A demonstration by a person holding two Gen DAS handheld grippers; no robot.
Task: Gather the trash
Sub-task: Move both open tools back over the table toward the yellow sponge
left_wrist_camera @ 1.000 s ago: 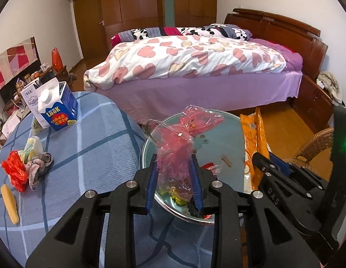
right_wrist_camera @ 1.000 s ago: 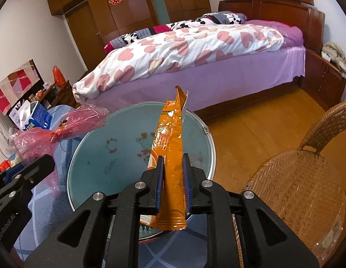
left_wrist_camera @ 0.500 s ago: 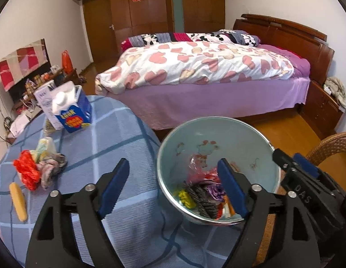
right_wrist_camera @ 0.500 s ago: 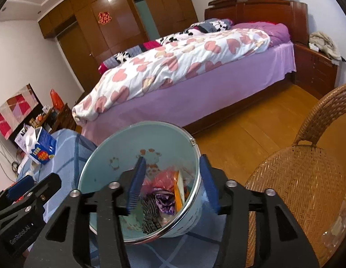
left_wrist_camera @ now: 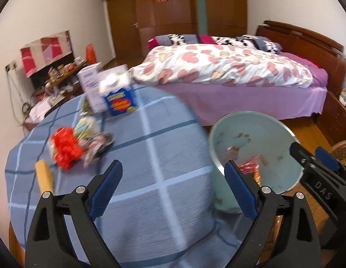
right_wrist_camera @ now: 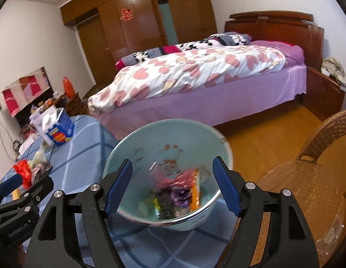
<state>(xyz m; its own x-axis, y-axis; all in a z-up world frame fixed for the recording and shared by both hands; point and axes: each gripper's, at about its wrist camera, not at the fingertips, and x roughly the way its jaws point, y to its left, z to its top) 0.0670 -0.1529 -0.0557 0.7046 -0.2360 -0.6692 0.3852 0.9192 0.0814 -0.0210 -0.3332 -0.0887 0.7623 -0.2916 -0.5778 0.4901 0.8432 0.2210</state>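
pink bag and orange wrapper (right_wrist_camera: 195,192) now dropped into basin (right_wrist_camera: 224,156) at table edge | left gripper (left_wrist_camera: 173,189), right gripper (right_wrist_camera: 173,187) just opened wide, nothing between | trash pile (left_wrist_camera: 68,147) left of frame, bare cloth around

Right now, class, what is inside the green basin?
The basin holds a heap of trash: a pink plastic bag, an orange wrapper and dark scraps. Whatever lies beneath that heap is covered.
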